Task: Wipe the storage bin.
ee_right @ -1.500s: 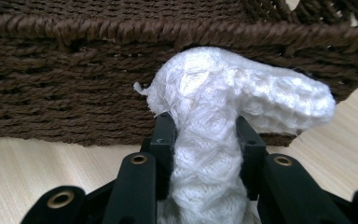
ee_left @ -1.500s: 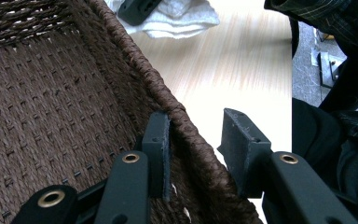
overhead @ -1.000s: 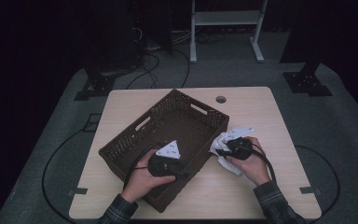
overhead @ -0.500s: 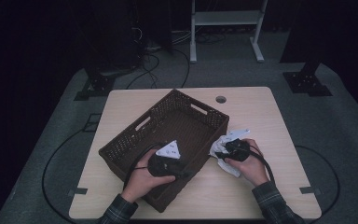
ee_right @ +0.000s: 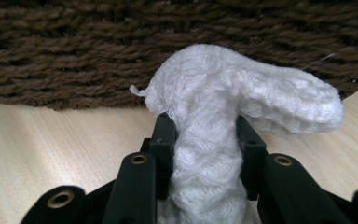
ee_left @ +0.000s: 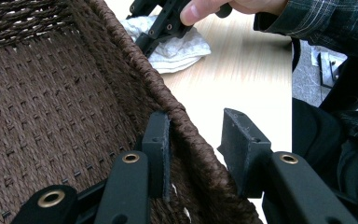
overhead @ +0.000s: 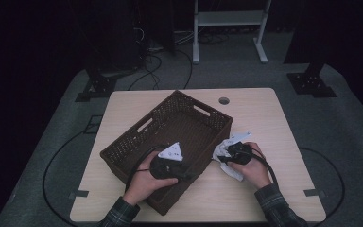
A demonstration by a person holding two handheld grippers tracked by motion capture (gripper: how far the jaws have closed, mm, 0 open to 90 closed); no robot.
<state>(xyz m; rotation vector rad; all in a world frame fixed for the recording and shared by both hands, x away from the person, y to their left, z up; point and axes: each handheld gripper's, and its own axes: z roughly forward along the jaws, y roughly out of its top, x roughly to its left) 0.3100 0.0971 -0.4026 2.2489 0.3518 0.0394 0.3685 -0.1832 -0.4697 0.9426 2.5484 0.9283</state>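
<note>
In the right gripper view, nearest the lens at bottom centre, our right gripper (ee_right: 204, 135) has its two black jaws pinched on a fold of white knitted cloth (ee_right: 242, 98), which bulges up and flops toward the right of the frame; the pale wooden table (ee_right: 51, 140) runs behind it, and the woven wall of the brown basket (ee_right: 121, 42) fills the top

In the left gripper view, at the bottom of the frame, our left gripper (ee_left: 193, 140) straddles the basket's braided rim (ee_left: 168, 98): one jaw sits inside against the wall, the other stands outside with a gap to the rim, so we cannot tell whether it truly grips. Farther off, upper centre, the cloth (ee_left: 177, 46) lies on the table just beside the basket

In the high view, low in the frame, the left gripper (overhead: 183, 171) is at the basket's (overhead: 142, 137) near right wall, and right of it the right gripper (overhead: 223, 159) holds the cloth (overhead: 234, 171) on the table (overhead: 264, 113)
</note>
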